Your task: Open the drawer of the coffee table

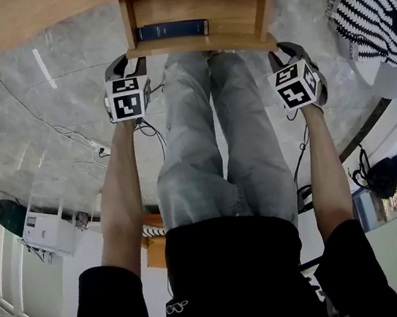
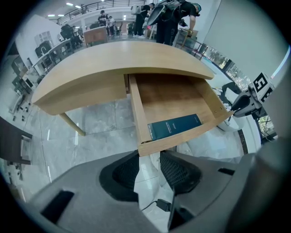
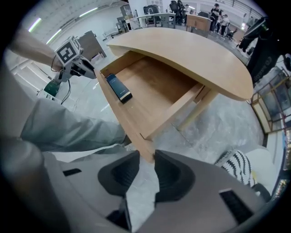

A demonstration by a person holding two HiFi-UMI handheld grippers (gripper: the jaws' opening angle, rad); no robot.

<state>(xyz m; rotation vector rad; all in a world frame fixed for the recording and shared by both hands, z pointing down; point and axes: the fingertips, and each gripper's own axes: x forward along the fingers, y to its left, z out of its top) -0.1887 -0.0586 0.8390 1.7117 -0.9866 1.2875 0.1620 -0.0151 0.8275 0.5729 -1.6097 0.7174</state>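
Note:
The light wood coffee table (image 1: pixel 52 17) runs along the top of the head view. Its drawer (image 1: pixel 200 43) stands pulled out toward me, with a dark blue book (image 1: pixel 172 30) lying inside against the front panel. My left gripper (image 1: pixel 124 69) is at the left end of the drawer front, and in the left gripper view the panel's corner (image 2: pixel 142 148) sits wedged between the pads of the gripper (image 2: pixel 149 157). My right gripper (image 1: pixel 294 55) is at the right end. There the panel's corner (image 3: pixel 144 150) is pinched between both pads of the gripper (image 3: pixel 146 157).
The person's legs in grey trousers (image 1: pixel 210 137) stand directly in front of the drawer, between the two arms. A black-and-white striped fabric item (image 1: pixel 372 6) lies on the marble floor to the right. Cables (image 1: pixel 86 145) trail at the left. People and desks are far behind the table (image 2: pixel 113 22).

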